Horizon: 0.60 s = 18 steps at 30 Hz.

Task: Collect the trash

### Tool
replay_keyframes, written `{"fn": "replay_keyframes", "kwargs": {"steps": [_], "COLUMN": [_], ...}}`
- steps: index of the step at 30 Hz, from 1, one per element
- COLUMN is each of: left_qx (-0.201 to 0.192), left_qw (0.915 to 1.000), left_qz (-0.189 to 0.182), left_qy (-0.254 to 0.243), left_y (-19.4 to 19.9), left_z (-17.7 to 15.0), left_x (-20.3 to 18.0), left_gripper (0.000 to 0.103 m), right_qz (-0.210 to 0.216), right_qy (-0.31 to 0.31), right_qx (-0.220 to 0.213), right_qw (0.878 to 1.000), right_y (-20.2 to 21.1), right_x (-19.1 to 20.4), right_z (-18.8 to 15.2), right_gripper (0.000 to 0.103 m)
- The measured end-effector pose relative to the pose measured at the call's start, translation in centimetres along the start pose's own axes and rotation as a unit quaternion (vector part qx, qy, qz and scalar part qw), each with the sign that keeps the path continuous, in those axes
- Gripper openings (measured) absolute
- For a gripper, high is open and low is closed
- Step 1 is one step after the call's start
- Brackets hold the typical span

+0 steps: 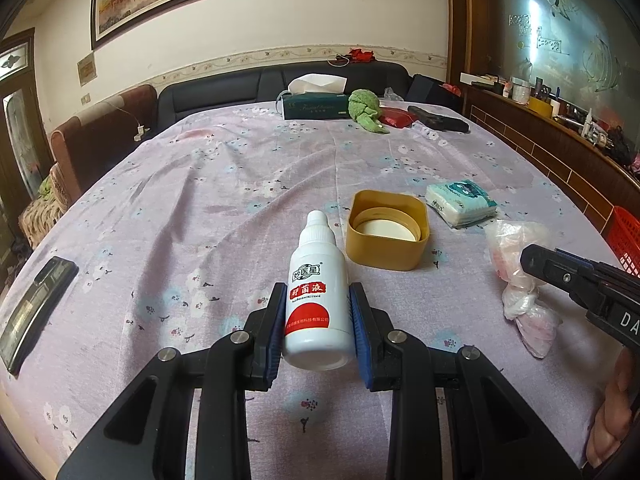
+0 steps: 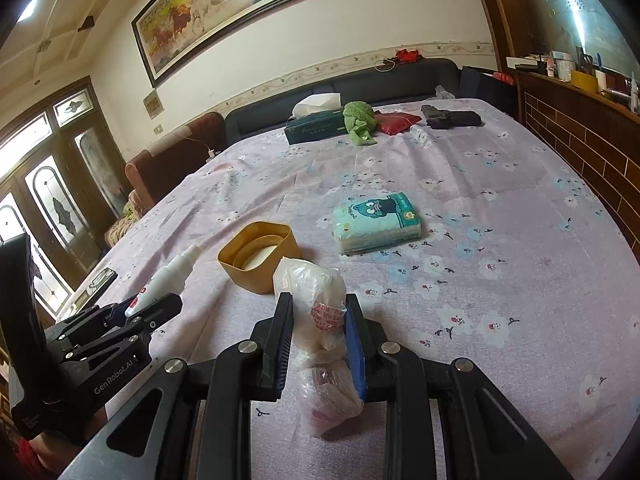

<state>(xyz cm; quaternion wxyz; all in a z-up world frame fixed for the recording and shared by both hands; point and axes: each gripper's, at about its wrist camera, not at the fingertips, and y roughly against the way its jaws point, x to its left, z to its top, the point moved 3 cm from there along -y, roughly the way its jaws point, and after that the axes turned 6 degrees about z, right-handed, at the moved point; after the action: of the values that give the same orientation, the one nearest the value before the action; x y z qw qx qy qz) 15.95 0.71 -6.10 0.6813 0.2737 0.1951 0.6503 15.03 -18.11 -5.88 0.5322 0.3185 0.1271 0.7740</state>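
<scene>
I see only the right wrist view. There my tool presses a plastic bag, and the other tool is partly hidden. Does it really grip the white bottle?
Observer: Yes. In the left wrist view, both blue pads of the left tool press the sides of the white bottle.
Operator: Good. I see no bin. Is there one somewhere?
Observer: A red basket shows at the right edge of that view, past the plastic bag. I cannot tell if it stands on the table.
Operator: Which way does the bottle point?
Observer: Its cap end points away from the tool, toward the yellow container.
</scene>
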Motion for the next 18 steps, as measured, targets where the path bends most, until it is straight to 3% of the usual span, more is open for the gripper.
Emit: {"fn": "replay_keyframes", "kwargs": {"steps": [18], "left_qx": [0.001], "left_qw": [1.0], "left_qz": [0.0], "left_qy": [0.001], "left_y": [-0.19], "left_z": [0.0], "left_x": [0.05], "left_gripper": [0.029], "right_qz": [-0.003], "right_qy": [0.003], "right_qx": [-0.001], "right_qw": [1.0], "right_y": [0.08], "right_x": [0.03], "right_z": [-0.06], "right_gripper": [0.027]}}
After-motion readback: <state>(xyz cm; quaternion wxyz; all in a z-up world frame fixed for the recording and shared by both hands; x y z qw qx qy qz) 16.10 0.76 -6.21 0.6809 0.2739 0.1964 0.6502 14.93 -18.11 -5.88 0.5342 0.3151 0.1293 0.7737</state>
